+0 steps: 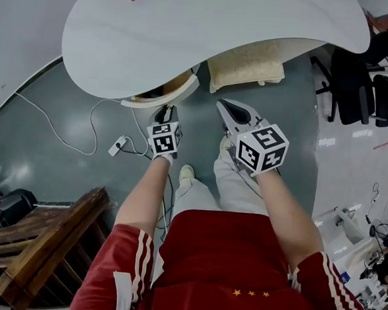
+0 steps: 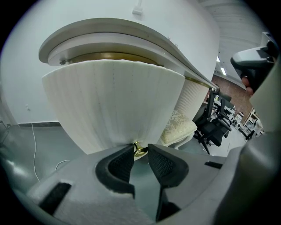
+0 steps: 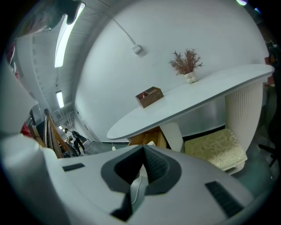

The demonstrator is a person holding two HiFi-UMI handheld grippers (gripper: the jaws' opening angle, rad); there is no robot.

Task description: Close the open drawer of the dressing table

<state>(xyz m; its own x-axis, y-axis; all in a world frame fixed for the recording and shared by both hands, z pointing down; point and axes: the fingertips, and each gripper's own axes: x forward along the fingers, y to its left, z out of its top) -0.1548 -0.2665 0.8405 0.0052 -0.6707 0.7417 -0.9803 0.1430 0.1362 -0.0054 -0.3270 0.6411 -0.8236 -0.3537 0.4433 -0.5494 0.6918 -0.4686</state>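
Note:
The dressing table's white top overhangs its open drawer, a curved, ribbed white front with a wooden inside. A small gold knob sticks out at the bottom of that front. My left gripper points down at it, its dark pads closed on either side of the knob; in the head view the left gripper sits right at the drawer front. My right gripper hangs in the air right of the drawer, touching nothing. In the right gripper view its jaws meet at the tips, empty.
A cream cushioned stool stands under the table, right of the drawer. A power strip with white cable lies on the grey floor at left. Wooden furniture is at bottom left, black office chairs at right. A brown box and dried plant sit on the tabletop.

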